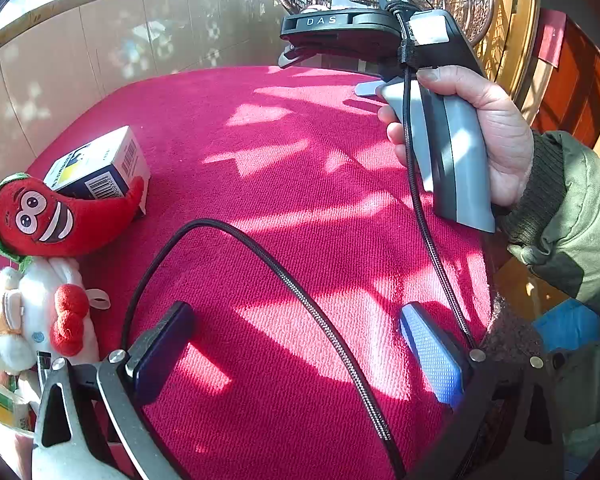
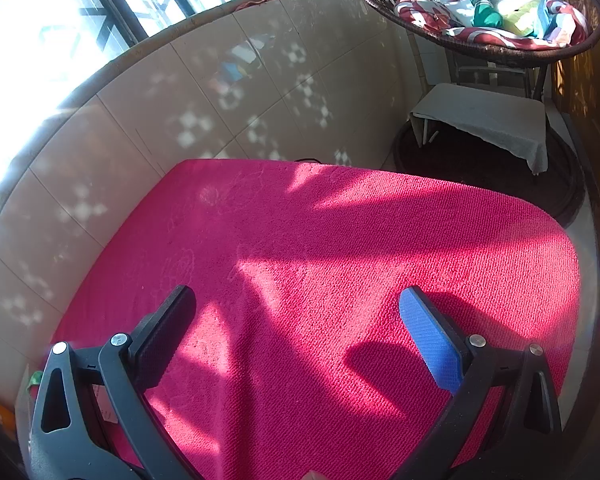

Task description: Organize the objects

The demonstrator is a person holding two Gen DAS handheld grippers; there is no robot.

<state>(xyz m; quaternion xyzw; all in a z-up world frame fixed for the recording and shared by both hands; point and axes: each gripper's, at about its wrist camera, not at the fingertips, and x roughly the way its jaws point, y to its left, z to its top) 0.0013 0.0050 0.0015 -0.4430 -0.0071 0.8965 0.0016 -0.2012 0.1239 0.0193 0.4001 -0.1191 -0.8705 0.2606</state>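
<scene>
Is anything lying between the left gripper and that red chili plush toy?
Only a black braided cable, which loops across the red mat in front of the open left gripper. The chili plush lies up-left, leaning on a white box.

Two plush toys sit left of the jaws: one red chili plush (image 1: 56, 216); one white plush figure (image 1: 40, 316); one barcoded carton (image 1: 104, 168) beyond them.

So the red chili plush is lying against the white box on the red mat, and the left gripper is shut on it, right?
Not quite. The red chili plush does lie against the white box on the red mat, but the left gripper is open and holds nothing, as the left wrist view shows.
</scene>
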